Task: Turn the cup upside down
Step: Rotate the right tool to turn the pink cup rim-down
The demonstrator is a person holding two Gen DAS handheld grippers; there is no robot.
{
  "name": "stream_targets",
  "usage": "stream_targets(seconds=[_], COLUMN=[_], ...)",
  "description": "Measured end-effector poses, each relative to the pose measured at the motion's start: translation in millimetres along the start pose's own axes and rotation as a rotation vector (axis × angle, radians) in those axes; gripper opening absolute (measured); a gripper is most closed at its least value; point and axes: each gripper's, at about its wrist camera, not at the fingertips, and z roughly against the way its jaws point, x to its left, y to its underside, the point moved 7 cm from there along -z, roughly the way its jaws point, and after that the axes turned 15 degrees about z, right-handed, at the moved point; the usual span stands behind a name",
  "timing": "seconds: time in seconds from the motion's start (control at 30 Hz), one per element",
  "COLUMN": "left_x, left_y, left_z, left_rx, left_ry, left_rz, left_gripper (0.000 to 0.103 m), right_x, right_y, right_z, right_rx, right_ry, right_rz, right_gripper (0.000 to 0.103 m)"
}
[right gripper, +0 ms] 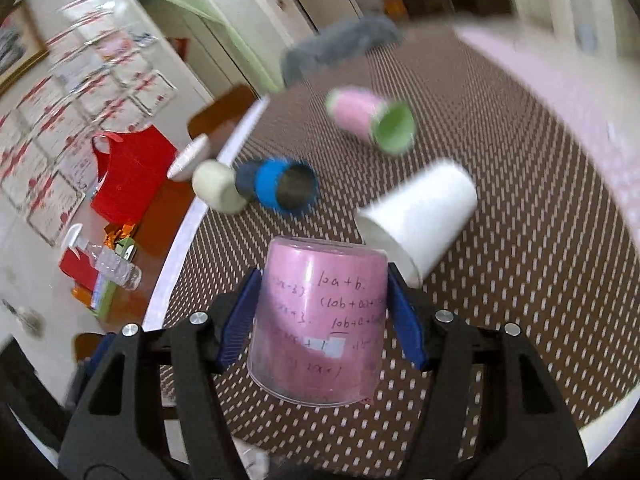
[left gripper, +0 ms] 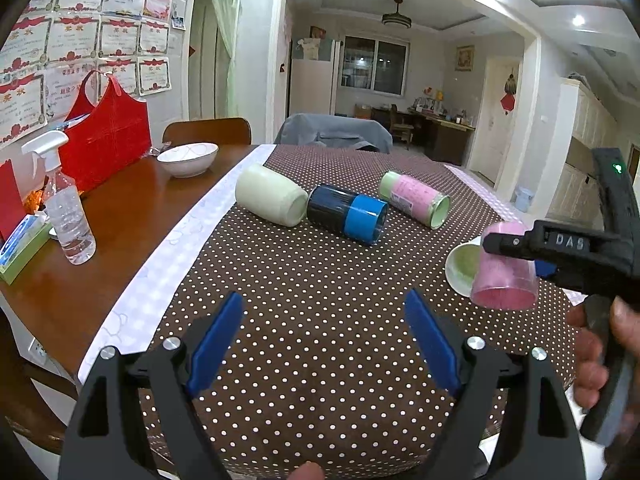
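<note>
Right wrist: right gripper (right gripper: 322, 316) clamps one pink cup (right gripper: 320, 320); four cups lie sideways; left gripper (left gripper: 324, 344) gapes empty.

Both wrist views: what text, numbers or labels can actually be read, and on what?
"DAS": on the black body of the right tool, seen from the left wrist.
"10a+b": handwritten on the pink paper-lined clear plastic cup held in that tool; the lines below are too blurred.
Red-bordered wall certificates: too small.
Pink-and-green lying cup: print illegible.

Pink cup (right gripper: 320, 320), brown white-dotted tablecloth (left gripper: 320, 300)
</note>
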Motion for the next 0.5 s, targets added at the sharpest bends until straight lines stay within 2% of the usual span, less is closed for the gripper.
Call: stream_targets(seconds=[0.13, 0.3, 0.5], left_x=[1.5, 5.5, 12.9], left_y=[-0.8, -1.4, -2.8], left_z=[-0.9, -2.5, -5.1], left_rx=[-0.001, 0.001, 0.000], left_ry=[-0.008, -0.012, -0.019], left_rz=[0.008, 0.018, 0.038], left_gripper=[0.082, 0.082, 0.082], right_x=[8.8, 6.2, 9.2], right_y=[3.1, 4.1, 4.4], right_z=[-8.9, -19.9, -29.6], right_rx=[-0.093, -0.137, -0.146], right_ry=[0.028, 0.083, 0.166], right_rz=[0.058, 0.076, 0.144], right_gripper=[0.061, 0.061, 0.061])
